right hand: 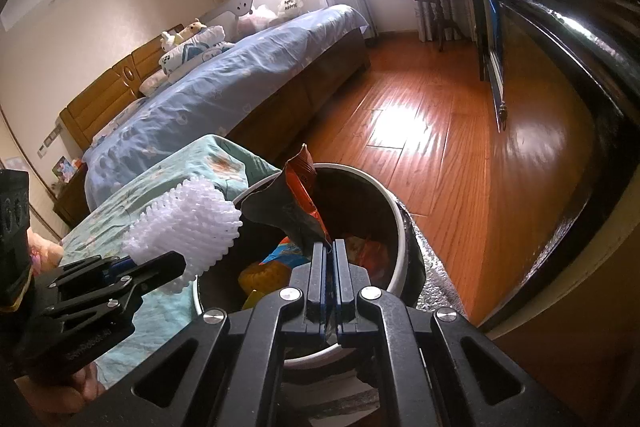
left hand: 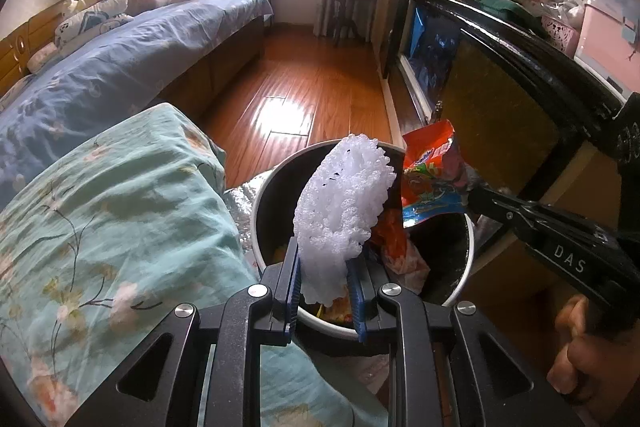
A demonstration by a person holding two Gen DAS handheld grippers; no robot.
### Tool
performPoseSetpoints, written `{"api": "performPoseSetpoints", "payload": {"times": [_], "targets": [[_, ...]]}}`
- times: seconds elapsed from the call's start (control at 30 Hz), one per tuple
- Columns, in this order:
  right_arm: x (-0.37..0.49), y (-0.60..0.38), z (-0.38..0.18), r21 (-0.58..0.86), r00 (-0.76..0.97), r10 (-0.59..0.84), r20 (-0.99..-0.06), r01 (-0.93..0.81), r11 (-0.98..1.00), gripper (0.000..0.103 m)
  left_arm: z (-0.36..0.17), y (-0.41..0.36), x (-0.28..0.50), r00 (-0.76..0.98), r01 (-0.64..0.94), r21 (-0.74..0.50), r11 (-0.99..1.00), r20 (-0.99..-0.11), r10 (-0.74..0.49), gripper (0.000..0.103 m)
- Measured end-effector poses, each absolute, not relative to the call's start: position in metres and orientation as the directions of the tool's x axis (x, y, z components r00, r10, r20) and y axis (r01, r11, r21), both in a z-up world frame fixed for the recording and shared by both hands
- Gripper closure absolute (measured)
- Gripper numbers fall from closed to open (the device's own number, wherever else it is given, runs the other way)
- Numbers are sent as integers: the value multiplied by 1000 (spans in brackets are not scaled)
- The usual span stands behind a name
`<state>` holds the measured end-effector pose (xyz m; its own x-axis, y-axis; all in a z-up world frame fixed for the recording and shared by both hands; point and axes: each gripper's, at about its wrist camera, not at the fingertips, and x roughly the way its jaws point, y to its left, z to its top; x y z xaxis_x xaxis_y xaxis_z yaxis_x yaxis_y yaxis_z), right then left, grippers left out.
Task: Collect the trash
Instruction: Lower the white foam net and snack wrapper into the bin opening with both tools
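A round trash bin (left hand: 468, 259) with a white rim and dark inside stands on the wooden floor; it also shows in the right wrist view (right hand: 394, 215). Wrappers lie inside it. My left gripper (left hand: 326, 259) is shut on a white foam net sleeve (left hand: 344, 203) and holds it over the bin; the sleeve also shows in the right wrist view (right hand: 192, 223). My right gripper (right hand: 330, 247) is shut on an orange snack wrapper (right hand: 296, 203) above the bin; the wrapper also shows in the left wrist view (left hand: 434, 171).
A pillow in a teal flowered cover (left hand: 120, 211) lies left of the bin. A bed with blue sheets (left hand: 120, 59) is behind. A dark cabinet (left hand: 500, 95) runs along the right. Wooden floor (right hand: 420, 131) lies beyond the bin.
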<state>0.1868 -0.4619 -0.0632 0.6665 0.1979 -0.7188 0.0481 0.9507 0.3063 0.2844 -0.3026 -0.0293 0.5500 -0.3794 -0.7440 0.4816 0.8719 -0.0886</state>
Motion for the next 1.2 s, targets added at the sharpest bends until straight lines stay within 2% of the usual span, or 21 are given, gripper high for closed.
{"api": "performPoseSetpoints", "payload": {"times": [1.2], "targets": [[203, -456, -75, 274, 620, 187, -762, 47, 961, 101, -34, -315, 296, 519, 483, -98, 870, -768, -375, 82]]}}
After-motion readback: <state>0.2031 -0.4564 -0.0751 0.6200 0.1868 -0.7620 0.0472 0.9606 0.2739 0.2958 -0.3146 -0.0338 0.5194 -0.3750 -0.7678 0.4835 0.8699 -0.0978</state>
